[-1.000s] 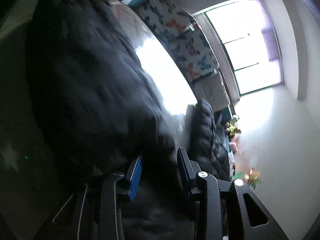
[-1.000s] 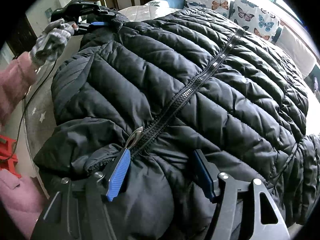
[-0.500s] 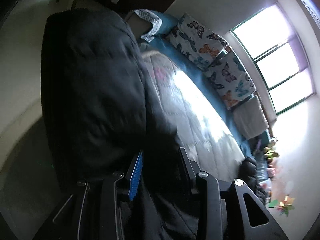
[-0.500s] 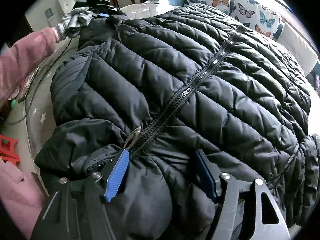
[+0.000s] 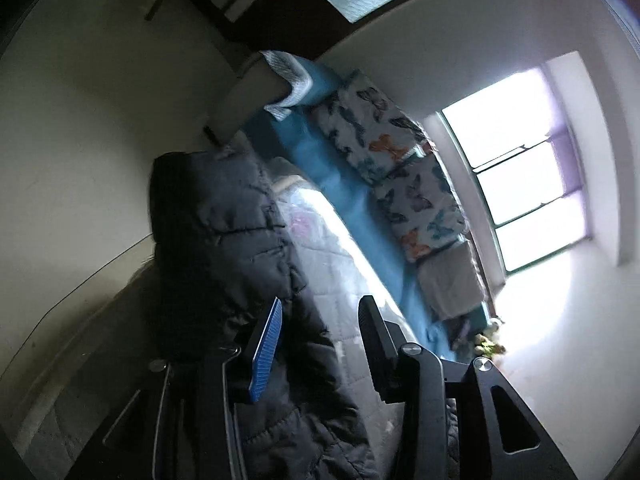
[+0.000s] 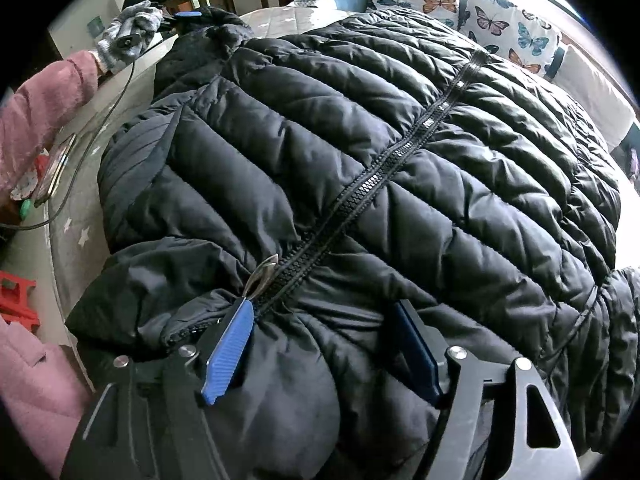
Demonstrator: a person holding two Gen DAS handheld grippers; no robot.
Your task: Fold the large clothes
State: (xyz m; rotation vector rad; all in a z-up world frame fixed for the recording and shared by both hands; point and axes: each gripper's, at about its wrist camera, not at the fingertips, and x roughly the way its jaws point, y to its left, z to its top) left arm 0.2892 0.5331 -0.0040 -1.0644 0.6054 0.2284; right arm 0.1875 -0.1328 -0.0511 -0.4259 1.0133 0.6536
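A large black quilted puffer jacket (image 6: pixel 380 152) lies spread on the bed, front up, zipper (image 6: pixel 372 184) closed along its middle. My right gripper (image 6: pixel 320 344) is shut on a bunched fold of the jacket beside the silver zipper pull (image 6: pixel 262 274). My left gripper (image 5: pixel 320 344) holds a sleeve or corner of the jacket (image 5: pixel 224 232) between its fingers, lifted off the bed. It also shows far left in the right wrist view (image 6: pixel 188 14), in a gloved hand, at the jacket's far corner.
The bed has a pale quilted cover (image 5: pixel 344 264) and a blue sheet (image 5: pixel 348 184). Butterfly-print pillows (image 6: pixel 508 28) line the window side. A phone (image 6: pixel 52 172) with a cable lies on the bed's left edge. A red stool (image 6: pixel 18 300) stands on the floor.
My left gripper has swung with the jacket corner, so less black fabric fills its view and more of the bed shows. My right gripper has stayed in place on its fold.
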